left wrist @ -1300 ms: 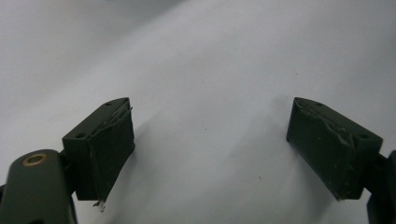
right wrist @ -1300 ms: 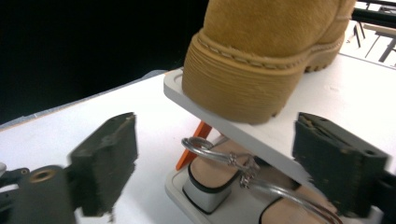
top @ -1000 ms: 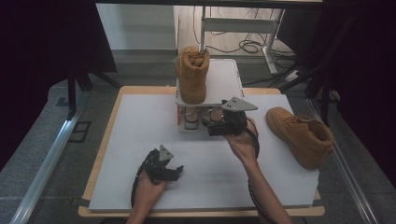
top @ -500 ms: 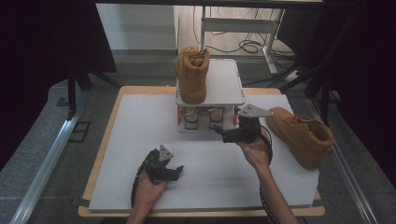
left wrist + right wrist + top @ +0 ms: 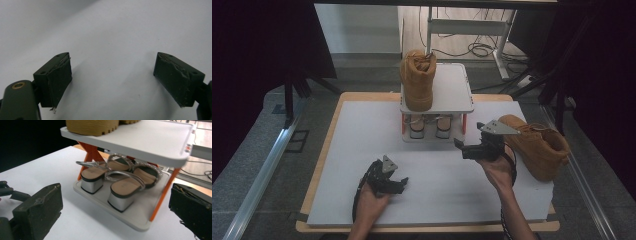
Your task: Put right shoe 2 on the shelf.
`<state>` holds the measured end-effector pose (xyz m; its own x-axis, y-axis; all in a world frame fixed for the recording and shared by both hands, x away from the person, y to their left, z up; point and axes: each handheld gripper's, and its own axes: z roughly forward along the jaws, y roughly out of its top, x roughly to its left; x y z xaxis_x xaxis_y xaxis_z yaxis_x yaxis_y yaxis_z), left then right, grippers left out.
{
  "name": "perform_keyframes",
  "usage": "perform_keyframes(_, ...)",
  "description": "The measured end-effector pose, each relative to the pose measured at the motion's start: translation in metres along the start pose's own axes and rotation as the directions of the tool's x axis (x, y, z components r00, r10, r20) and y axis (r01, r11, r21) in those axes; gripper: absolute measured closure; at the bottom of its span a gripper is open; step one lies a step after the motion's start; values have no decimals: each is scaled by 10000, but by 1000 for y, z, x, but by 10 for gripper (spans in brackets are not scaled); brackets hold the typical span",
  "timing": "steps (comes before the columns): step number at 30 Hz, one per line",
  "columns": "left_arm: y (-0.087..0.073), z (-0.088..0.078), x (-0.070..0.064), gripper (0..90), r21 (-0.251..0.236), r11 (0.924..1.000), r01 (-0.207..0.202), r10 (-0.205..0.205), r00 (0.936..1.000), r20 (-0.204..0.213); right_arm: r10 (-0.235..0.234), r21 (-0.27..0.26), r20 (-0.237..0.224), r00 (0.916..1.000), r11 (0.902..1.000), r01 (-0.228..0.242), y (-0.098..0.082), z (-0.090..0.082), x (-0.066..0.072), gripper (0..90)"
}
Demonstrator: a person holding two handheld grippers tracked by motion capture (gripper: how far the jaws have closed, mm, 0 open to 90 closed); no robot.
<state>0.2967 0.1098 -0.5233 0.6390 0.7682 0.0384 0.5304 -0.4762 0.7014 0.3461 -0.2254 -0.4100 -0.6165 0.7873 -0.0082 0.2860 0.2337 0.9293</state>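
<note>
Your high view is lit from overhead: the white worktop [image 5: 362, 135] reads bright and even, while both flanks fall into near-black and the picture stays soft and a little grainy. In your left gripper view the worktop is a pale grey wash — darker toward the upper left corner — with soft shadows under the tool's pads [image 5: 60, 77]. Your right gripper view is sharper on the sandals [image 5: 120, 182]; the near pads blur, and its upper left is black.
</note>
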Motion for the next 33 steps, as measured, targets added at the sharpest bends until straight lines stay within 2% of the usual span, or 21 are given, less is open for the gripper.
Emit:
perform_keyframes(7,0,0,0,148,-36,10000,32,-32,10000,-13,217,193,158,9996,9996,-220,-15,-9,-6,0)
perform_keyframes(10,0,0,0,148,-43,10000,34,-34,10000,-20,320,471,335,9989,9983,-335,-21,-13,-8,3)
perform_keyframes(12,0,0,-1,148,-44,10000,35,-35,10000,-19,447,608,352,9984,9971,-468,-25,-16,-9,89)
perform_keyframes(16,0,0,-1,148,-42,10000,29,-29,10000,-22,596,420,353,9976,9973,-610,-33,-26,-12,274)
perform_keyframes(20,0,0,-1,148,-35,10000,58,-59,10000,-26,846,382,222,9962,9956,-854,-42,-35,-19,407)
perform_keyframes(22,0,0,-1,148,-36,10000,50,-50,10000,-33,976,435,245,9949,9942,-986,-45,-38,-23,426)
perform_keyframes(28,0,0,-1,148,-18,10000,28,-28,10000,-26,779,598,859,9933,9947,-832,-59,-51,-30,494)
perform_keyframes(33,0,0,-1,148,-19,10000,34,-34,10000,-24,735,643,1084,9914,9947,-807,-69,-63,-35,618)
